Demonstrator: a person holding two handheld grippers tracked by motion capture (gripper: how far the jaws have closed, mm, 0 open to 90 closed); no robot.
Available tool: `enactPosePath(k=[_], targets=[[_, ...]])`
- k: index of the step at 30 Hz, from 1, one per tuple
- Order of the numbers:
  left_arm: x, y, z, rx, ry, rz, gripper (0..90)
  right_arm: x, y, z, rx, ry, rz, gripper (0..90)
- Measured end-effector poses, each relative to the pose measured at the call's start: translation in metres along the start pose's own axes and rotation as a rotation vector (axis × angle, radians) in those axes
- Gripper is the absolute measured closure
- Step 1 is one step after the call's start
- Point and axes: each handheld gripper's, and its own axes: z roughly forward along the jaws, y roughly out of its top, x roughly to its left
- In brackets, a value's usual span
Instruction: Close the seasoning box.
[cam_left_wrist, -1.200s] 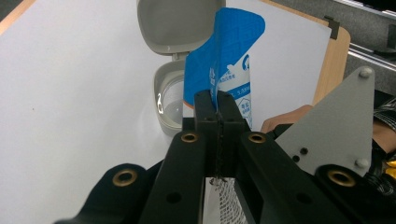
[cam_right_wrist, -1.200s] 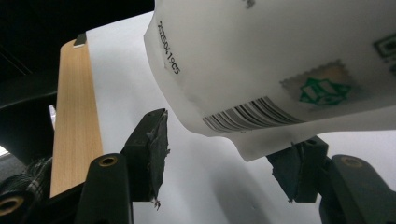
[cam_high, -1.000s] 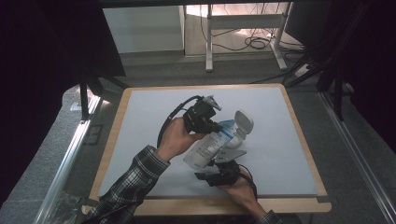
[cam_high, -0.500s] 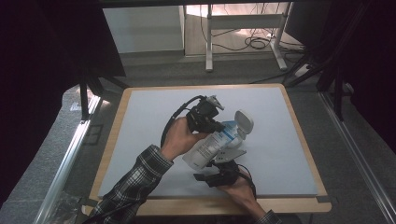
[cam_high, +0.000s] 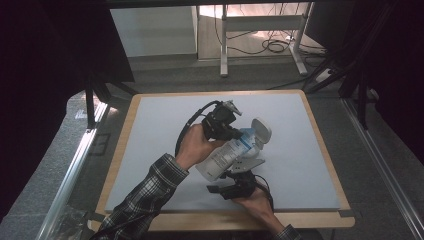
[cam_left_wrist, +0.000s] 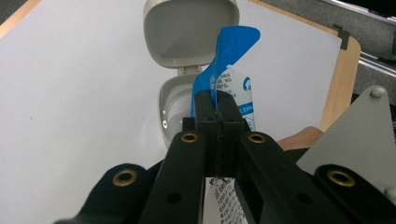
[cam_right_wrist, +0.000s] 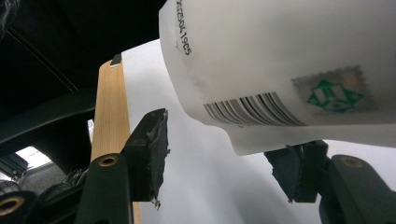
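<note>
Surface: white mat (cam_high: 165, 150) on a wood-edged table (cam_high: 320, 220), dark room around it.
Left gripper (cam_high: 224, 126): jaws pressed together, pinching the blue peel-off seal (cam_left_wrist: 231, 46) at the top of the wipes pack (cam_high: 225, 155).
Right gripper (cam_high: 235, 186): jaws spread wide, the pack's bottom edge hanging between them; contact with the right pad (cam_right_wrist: 299, 175) cannot be told.
Wipes pack: held tilted above the mat's near middle, grey flip lid (cam_high: 260, 131) open at its far end.

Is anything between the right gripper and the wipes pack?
Nothing visible. The right gripper has its jaws open just under the bottom edge of the wipes pack, with only bare gap between them. The left gripper pinches the blue tab.
</note>
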Motion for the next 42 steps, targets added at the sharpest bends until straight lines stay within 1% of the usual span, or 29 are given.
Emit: enactPosePath(k=[6,9,11,16,23,37,42], targets=[[0.001,0.000,0.002,-0.005,0.002,-0.004,90.0,0.000,0.001,0.000,-0.002,0.008,0.000,41.5],[0.002,0.000,0.003,-0.005,0.004,-0.006,90.0,0.000,0.002,0.001,-0.004,0.011,-0.007,41.5],[0.003,0.001,0.004,-0.010,0.009,-0.009,90.0,0.000,0.004,0.002,-0.005,0.021,0.004,41.5],[0.005,0.001,0.005,-0.014,0.018,-0.013,90.0,0.000,0.006,0.003,-0.013,0.035,0.009,41.5],[0.007,0.003,0.007,-0.007,0.023,-0.019,90.0,-0.001,0.007,0.004,-0.022,0.050,0.029,41.5],[0.007,0.008,0.011,0.004,0.028,-0.018,90.0,-0.001,0.011,0.005,-0.048,0.072,0.036,41.5],[0.007,0.011,0.012,0.007,0.039,-0.016,90.0,-0.001,0.013,0.004,-0.058,0.085,0.039,41.5]])
